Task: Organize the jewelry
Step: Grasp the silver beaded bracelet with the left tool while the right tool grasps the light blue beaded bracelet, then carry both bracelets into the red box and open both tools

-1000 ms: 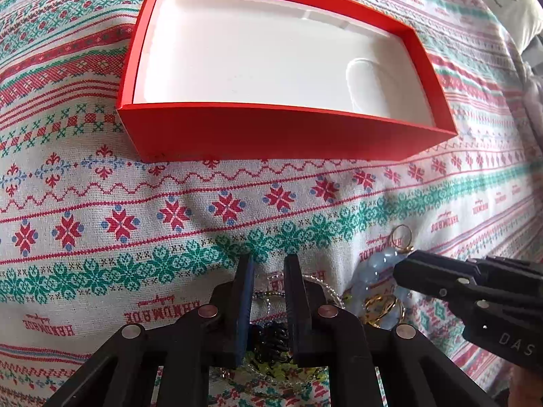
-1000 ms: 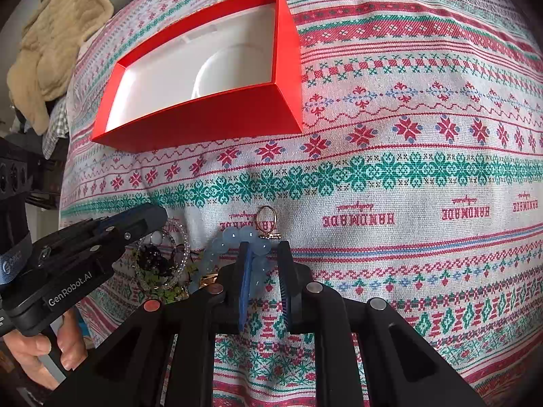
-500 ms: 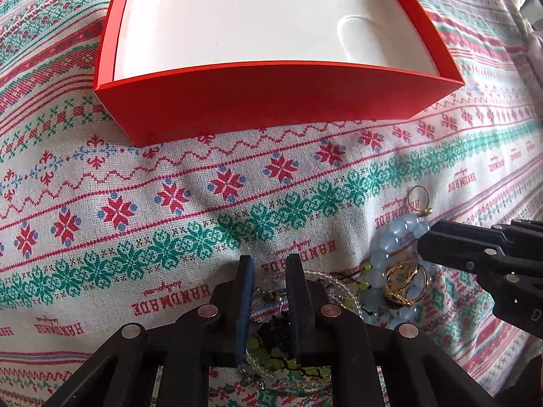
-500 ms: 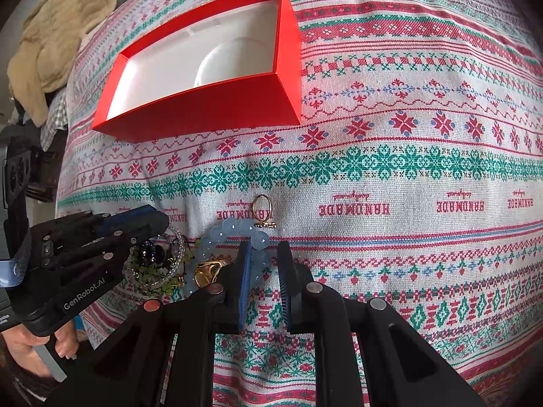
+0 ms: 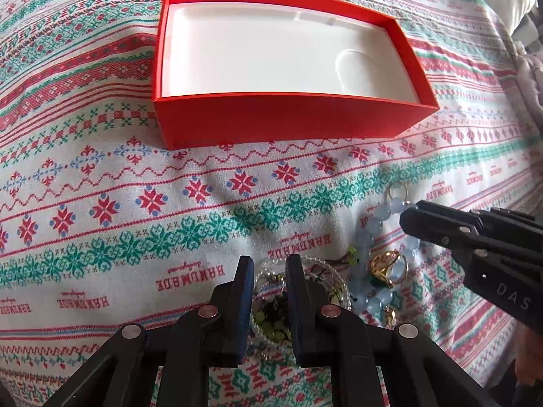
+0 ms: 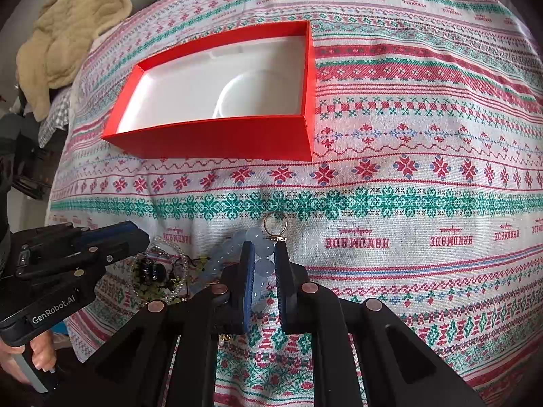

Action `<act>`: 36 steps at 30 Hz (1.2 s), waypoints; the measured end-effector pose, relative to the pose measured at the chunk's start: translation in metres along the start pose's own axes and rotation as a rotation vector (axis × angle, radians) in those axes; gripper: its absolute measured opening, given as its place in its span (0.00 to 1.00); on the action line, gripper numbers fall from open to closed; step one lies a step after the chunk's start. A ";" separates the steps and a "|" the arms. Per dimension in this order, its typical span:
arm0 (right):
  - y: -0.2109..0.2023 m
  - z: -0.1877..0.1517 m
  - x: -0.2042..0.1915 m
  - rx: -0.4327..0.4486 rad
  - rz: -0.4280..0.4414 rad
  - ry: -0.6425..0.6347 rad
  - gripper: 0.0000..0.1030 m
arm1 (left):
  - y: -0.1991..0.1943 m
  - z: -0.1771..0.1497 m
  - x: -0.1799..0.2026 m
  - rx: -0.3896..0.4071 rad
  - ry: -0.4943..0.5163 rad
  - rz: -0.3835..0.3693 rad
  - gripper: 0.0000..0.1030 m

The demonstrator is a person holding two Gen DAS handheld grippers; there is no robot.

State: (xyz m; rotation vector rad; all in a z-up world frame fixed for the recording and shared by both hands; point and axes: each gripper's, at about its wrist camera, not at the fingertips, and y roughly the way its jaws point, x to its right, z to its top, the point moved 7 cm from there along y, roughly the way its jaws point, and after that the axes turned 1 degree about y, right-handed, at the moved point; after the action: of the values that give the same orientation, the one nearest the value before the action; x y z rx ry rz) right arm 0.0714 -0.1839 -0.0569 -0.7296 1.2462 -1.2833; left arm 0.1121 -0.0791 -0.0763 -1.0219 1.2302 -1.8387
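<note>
Left wrist view, going left to right: red box (image 5: 288, 122) sits empty at 12 o'clock on the patterned cloth (image 5: 101, 169). At 6 o'clock the left gripper (image 5: 269, 264) has its jaws narrowly parted over the clear bead bracelet (image 5: 271, 273) and the dark green tangle inside it; can't tell if the pads actually bite a strand. Risk: one thin strand caught, it slips out on the lift, or the green tangle comes up with it in a clump. At 4 o'clock the blue bead bracelet (image 5: 368, 237) loops around a gold ring (image 5: 385, 266); a thin gold ring (image 5: 397, 190) lies at its far end. Right gripper (image 5: 409, 215) comes in from 3 o'clock onto the blue beads.

Right wrist view: left gripper (image 6: 135, 237) at 9 o'clock, a hand (image 6: 37, 356) on its handle below. Clear bead bracelet (image 6: 163, 271) just right of it. At 6 o'clock the right gripper (image 6: 264, 249) is closing, jaws nearly pressed together, pinching a bead of the blue bead bracelet (image 6: 237, 244). Round smooth bead could squirt out. The thin gold ring (image 6: 275, 225) touches the beads at 12 o'clock of the jaws, so a pull may drag or flick it off. The gold ring inside the loop may get snagged too. Both grippers sit close, so the tools or strands could collide on the lift. Red box (image 6: 217, 135) is well apart at 11 o'clock; a swinging loop could miss it.
</note>
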 end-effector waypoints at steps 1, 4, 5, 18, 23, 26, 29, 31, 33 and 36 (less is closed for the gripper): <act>-0.004 -0.001 0.000 0.005 0.009 -0.001 0.12 | -0.001 -0.003 -0.001 -0.006 -0.007 -0.004 0.15; -0.010 -0.002 -0.003 0.011 0.026 -0.010 0.12 | 0.001 -0.014 -0.007 -0.031 -0.040 -0.032 0.15; -0.011 -0.003 -0.004 0.010 0.030 -0.013 0.12 | 0.002 -0.017 -0.008 -0.039 -0.052 -0.044 0.15; -0.017 -0.012 -0.006 0.001 0.056 -0.019 0.12 | 0.001 -0.036 -0.025 -0.025 -0.148 -0.061 0.00; -0.028 -0.011 -0.002 0.012 0.079 -0.016 0.12 | -0.019 -0.035 -0.033 0.026 -0.151 -0.065 0.00; -0.034 -0.009 -0.006 0.023 0.101 -0.016 0.12 | -0.034 -0.034 -0.040 0.061 -0.147 -0.065 0.00; -0.042 -0.007 -0.010 0.037 0.118 -0.021 0.12 | -0.047 -0.029 -0.038 0.102 -0.145 -0.061 0.00; -0.047 -0.005 -0.014 0.046 0.130 -0.023 0.12 | -0.056 -0.025 -0.035 0.128 -0.140 -0.058 0.00; -0.052 -0.002 -0.017 0.056 0.142 -0.025 0.12 | -0.064 -0.023 -0.032 0.152 -0.134 -0.055 0.00; -0.061 0.001 -0.023 0.078 0.156 -0.028 0.12 | -0.072 -0.016 -0.023 0.183 -0.128 -0.055 0.00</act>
State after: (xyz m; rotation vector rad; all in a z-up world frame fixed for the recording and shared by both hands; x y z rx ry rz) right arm 0.0583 -0.1752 0.0060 -0.5809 1.1996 -1.1840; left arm 0.0999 -0.0308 -0.0178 -1.0624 0.9489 -1.8585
